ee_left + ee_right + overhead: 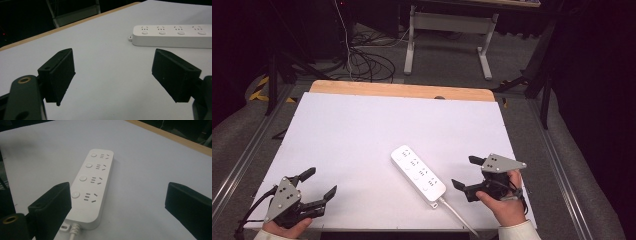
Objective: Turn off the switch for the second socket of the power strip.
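Observation:
A white power strip with several sockets and round buttons lies diagonally on the white table top, its cord running off toward the near edge. My left gripper is open near the front left corner, well left of the strip. In the left gripper view the power strip lies ahead at the upper right, beyond the open left gripper. My right gripper is open just right of the strip's cord end. The right gripper view has the power strip between the spread jaws of the right gripper, nearer the left one.
The white cord leaves the strip toward the front edge. A wooden strip borders the table's far edge. Beyond it stand a white desk frame and loose cables on the floor.

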The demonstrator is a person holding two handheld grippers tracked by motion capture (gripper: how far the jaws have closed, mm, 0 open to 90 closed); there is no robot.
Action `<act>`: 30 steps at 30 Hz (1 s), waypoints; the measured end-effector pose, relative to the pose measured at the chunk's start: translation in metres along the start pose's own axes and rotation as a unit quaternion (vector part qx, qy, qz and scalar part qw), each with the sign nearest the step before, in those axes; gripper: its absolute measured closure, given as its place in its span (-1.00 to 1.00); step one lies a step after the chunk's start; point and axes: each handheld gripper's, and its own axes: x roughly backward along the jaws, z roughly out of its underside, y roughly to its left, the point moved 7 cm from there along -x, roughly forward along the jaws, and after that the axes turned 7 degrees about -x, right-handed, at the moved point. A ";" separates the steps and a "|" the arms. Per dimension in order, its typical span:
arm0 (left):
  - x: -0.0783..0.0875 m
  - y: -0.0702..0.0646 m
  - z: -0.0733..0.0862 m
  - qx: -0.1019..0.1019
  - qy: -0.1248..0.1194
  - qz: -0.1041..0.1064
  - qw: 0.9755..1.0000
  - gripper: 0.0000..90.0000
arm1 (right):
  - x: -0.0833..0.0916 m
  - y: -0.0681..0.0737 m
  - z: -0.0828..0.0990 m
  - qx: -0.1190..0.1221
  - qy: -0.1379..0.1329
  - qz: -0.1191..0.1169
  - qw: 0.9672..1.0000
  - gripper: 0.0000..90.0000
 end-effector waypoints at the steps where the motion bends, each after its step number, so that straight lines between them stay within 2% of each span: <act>1: 0.000 0.000 0.000 -0.001 0.001 -0.001 1.000 -0.57 | 0.001 -0.001 0.003 -0.001 -0.002 0.000 1.000 -0.85; 4: 0.000 0.000 0.000 -0.001 0.002 -0.001 1.000 -0.58 | 0.002 -0.005 0.011 -0.001 -0.010 0.002 1.000 -0.85; 8: 0.000 0.000 0.000 0.000 0.002 -0.001 1.000 -0.58 | 0.001 -0.011 0.024 -0.001 -0.003 0.014 1.000 -0.85; 15: 0.000 0.001 0.000 -0.004 0.002 -0.001 1.000 -0.57 | 0.000 -0.015 0.040 -0.011 -0.006 0.002 1.000 -0.86; 23: 0.000 0.001 0.000 -0.005 0.002 0.000 1.000 -0.57 | -0.003 -0.022 0.061 -0.046 0.004 -0.011 0.999 -0.86; 30: 0.000 -0.001 0.001 -0.002 0.004 0.003 1.000 -0.58 | -0.003 -0.023 0.076 -0.052 0.011 -0.004 0.999 -0.86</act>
